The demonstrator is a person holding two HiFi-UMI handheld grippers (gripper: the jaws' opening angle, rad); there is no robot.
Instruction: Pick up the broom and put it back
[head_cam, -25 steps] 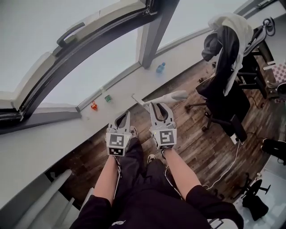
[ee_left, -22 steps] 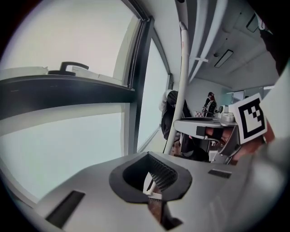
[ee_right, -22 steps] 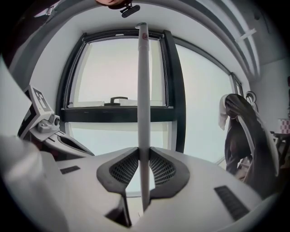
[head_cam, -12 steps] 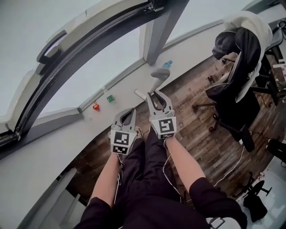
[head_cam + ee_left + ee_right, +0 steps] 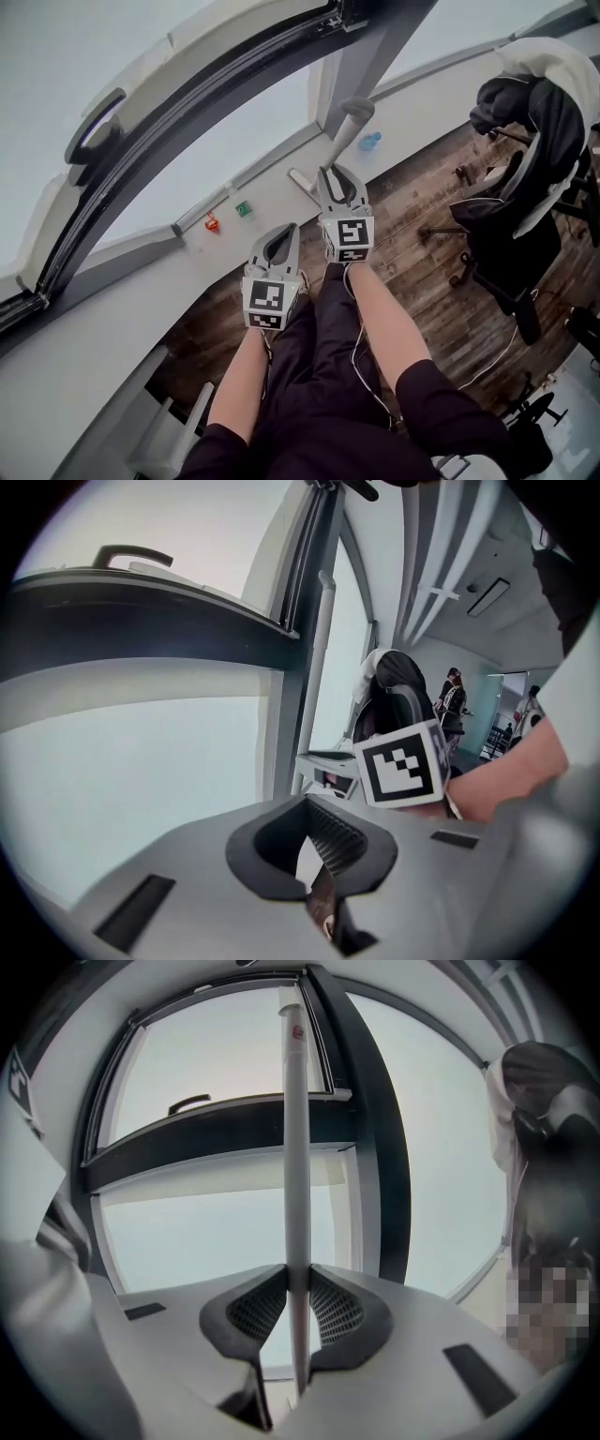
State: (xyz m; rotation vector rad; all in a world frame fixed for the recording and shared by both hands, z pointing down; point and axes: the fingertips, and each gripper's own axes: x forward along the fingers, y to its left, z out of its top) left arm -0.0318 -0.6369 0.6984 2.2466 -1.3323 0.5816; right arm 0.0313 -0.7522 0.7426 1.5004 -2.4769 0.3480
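My right gripper (image 5: 336,171) is shut on the broom's white handle (image 5: 349,122), which rises from the jaws toward the window pillar. In the right gripper view the handle (image 5: 295,1147) stands upright between the ribbed pads (image 5: 330,1309), its tip near the top of the window; the right gripper (image 5: 298,1274) clamps it from both sides. A short white length of the broom (image 5: 302,180) sticks out to the left below the jaws. The broom's head is hidden. My left gripper (image 5: 284,232) hangs lower left of the right one, jaws together and empty; the left gripper (image 5: 305,803) holds nothing.
A dark window pillar (image 5: 361,66) and a grey sill (image 5: 141,281) run ahead. On the sill sit a blue bottle (image 5: 369,142), a small green thing (image 5: 243,209) and a red one (image 5: 212,223). An office chair draped with clothes (image 5: 525,141) stands right on the wooden floor (image 5: 422,216).
The broom handle has swung from pointing right to standing up toward the window pillar. Both grippers have shifted closer to the window; the right one kept its grip.
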